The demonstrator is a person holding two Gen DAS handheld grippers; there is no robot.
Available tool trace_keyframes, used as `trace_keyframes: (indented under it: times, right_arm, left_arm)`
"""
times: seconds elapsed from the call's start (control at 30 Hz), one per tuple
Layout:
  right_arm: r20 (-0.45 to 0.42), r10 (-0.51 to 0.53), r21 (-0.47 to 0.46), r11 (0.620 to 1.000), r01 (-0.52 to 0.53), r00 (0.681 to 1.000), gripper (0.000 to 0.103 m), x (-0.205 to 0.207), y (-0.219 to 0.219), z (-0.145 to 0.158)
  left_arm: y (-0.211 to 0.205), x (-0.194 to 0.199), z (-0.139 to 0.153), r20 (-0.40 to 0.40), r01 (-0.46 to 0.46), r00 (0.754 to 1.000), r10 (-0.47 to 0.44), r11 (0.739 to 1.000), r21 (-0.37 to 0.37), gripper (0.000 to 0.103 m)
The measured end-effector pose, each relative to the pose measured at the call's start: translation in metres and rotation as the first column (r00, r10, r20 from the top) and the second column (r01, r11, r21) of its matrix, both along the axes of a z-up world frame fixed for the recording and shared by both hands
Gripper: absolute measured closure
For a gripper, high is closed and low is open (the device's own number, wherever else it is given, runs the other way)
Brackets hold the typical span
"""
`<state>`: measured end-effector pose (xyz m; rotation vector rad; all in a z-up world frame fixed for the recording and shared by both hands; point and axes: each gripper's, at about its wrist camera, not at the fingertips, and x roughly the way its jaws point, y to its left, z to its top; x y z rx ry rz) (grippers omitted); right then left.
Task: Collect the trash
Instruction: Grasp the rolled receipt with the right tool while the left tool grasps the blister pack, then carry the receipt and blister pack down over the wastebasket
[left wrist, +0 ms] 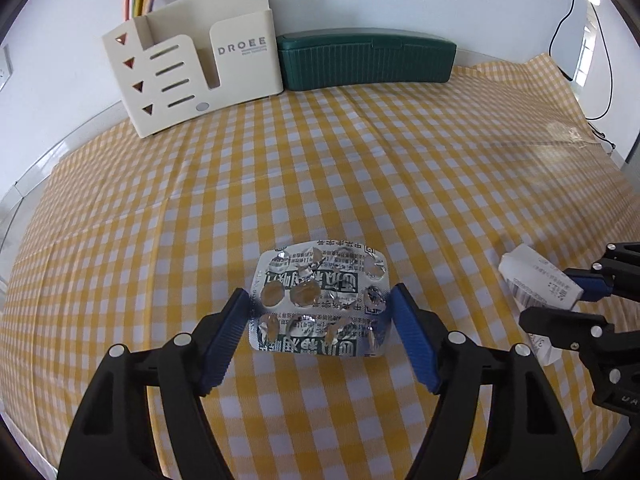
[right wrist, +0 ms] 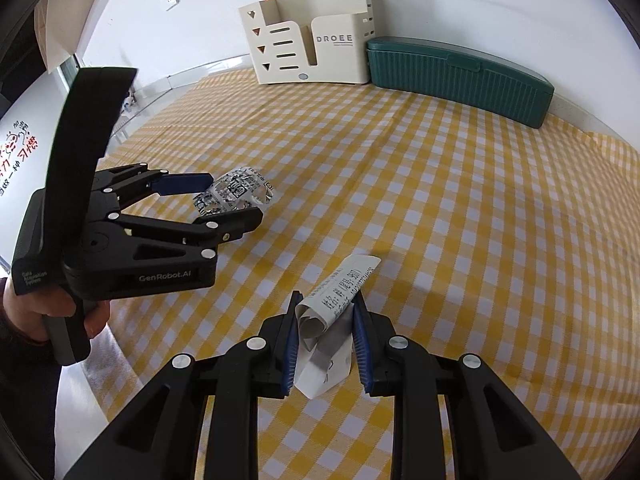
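Now both bits of trash are caught but not yet binned. Left claw [left wrist: 320,304] sits wide around the pill pack [left wrist: 320,300], pads touching its sides, at 6 o'clock on the desk [left wrist: 360,160]. Right claw [right wrist: 325,320] squeezes the paper [right wrist: 332,308]. No bin shows.

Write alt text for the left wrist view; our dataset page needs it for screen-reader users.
The left gripper closes around a crumpled silver foil blister pack on a yellow-and-white checked tablecloth. At right, the right gripper holds a folded white paper slip.
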<state>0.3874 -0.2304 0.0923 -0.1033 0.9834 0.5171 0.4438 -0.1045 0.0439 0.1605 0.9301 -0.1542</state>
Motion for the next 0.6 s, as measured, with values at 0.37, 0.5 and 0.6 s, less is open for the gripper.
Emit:
trace_keyframes:
  times: [0.37, 0.5, 0.6]
  right_arm:
    - [0.028, 0.041, 0.029, 0.999, -0.041, 0.999, 0.075, -0.047, 0.014, 0.020]
    - [0.044, 0.061, 0.044, 0.997, -0.063, 0.997, 0.075, -0.081, 0.020, 0.028]
    - [0.060, 0.075, 0.049, 0.996, -0.078, 0.995, 0.075, -0.112, 0.024, 0.031]
  left_arm:
    - [0.021, -0.070, 0.027, 0.072, -0.019, 0.997, 0.021, 0.999, -0.033, 0.030]
    - [0.035, -0.113, 0.034, 0.094, -0.022, 0.995, 0.027, 0.998, -0.052, 0.030]
    - [0.047, -0.151, 0.037, 0.107, -0.019, 0.994, 0.025, 0.998, -0.055, 0.030]
